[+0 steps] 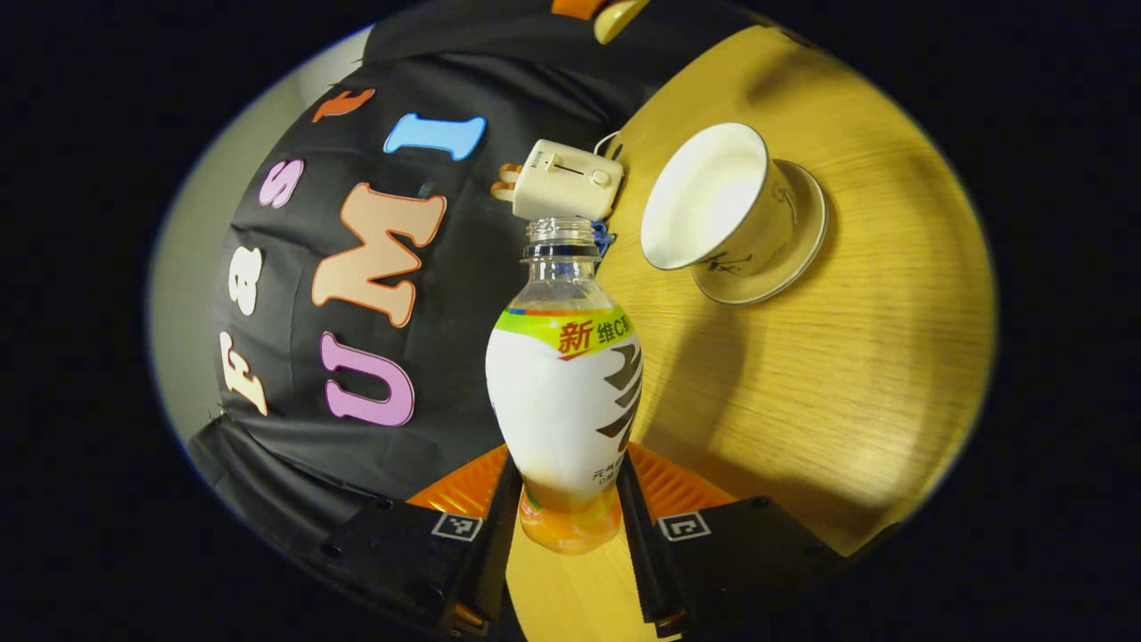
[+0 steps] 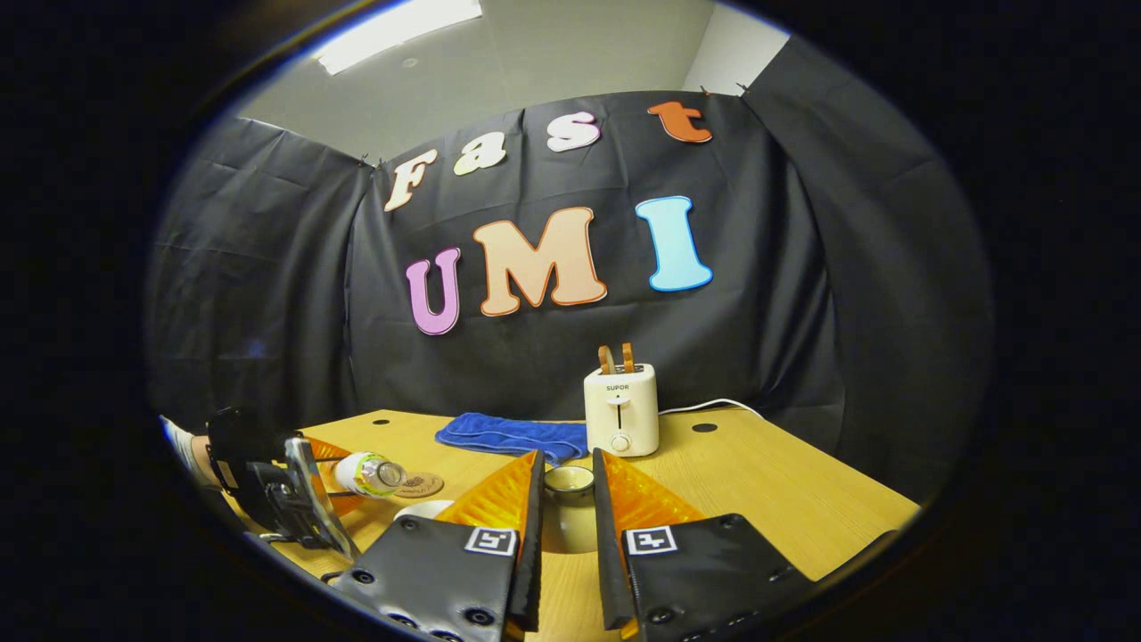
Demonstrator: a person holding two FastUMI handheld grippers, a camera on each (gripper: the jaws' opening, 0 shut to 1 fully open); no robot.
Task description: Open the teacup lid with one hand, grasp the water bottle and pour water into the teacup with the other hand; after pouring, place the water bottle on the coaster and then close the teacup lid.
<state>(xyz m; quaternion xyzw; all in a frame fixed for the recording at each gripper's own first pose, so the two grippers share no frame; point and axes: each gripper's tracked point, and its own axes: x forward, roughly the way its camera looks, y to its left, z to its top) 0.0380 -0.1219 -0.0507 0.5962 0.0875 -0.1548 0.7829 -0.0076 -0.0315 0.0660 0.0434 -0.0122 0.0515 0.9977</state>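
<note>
Now left gripper [image 1: 564, 499] clamps tilted bottle [image 1: 563, 392] near open cup [image 1: 713, 201], right gripper [image 2: 568, 499] holds lid [image 2: 569, 481]; pouring step, next needs more tilt over cup.

Black screw-studded left gripper [image 1: 570, 526] and right gripper [image 2: 568, 535] bodies, each with two square black-and-white markers

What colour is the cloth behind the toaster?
Blue; the cloth shows best in the right gripper view.

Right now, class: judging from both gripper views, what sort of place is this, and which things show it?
Probably a staged recording booth, not a real kitchen: black cloth wall behind a wooden table set with a toaster, a teacup and a blue towel.
</note>
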